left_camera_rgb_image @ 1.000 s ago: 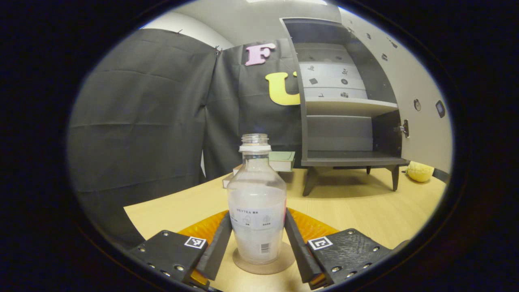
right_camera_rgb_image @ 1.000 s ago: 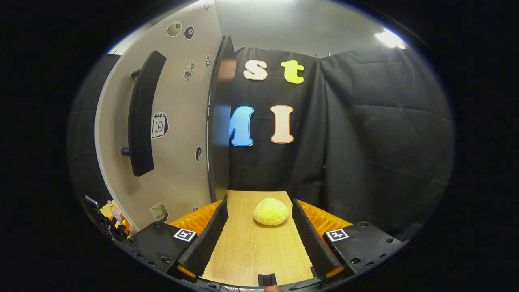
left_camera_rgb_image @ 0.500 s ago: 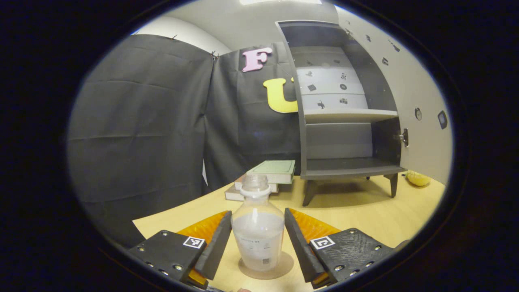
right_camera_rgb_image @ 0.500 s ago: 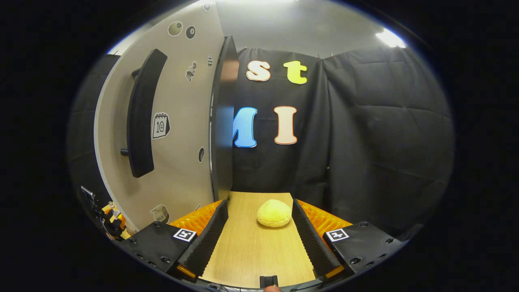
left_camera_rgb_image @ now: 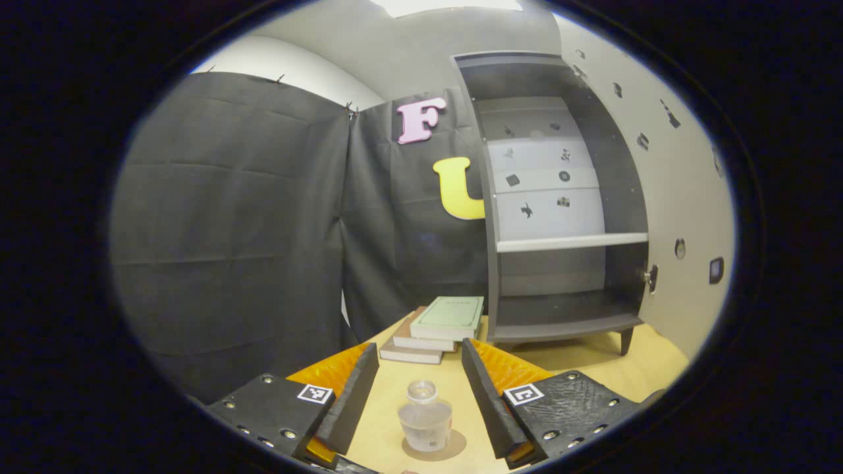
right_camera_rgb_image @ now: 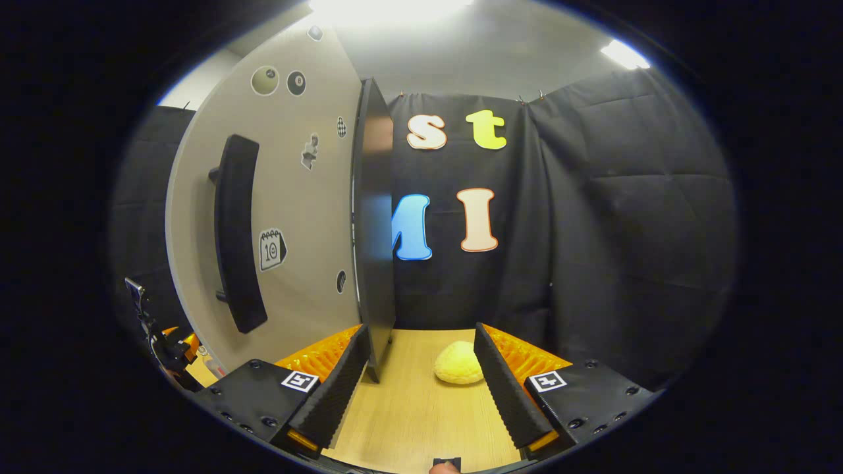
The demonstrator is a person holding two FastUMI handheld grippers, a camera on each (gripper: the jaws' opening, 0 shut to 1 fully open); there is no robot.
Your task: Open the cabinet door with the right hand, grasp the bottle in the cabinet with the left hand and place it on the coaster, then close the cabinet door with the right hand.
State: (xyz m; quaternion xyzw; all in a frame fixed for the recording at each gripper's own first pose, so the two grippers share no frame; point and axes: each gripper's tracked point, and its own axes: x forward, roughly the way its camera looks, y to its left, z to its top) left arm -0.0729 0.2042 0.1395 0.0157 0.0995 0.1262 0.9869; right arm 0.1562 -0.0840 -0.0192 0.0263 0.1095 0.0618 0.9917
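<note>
Bottle upright on coaster, mouth up, left gripper spread above

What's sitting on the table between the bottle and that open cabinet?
In the left gripper view, a stack of books lies on the table between the bottle and the cabinet.

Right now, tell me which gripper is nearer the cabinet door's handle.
Right. The right gripper sits open by the door's free edge, the handle close to its left. The left gripper hangs open over the bottle, facing the door's inner side.
</note>
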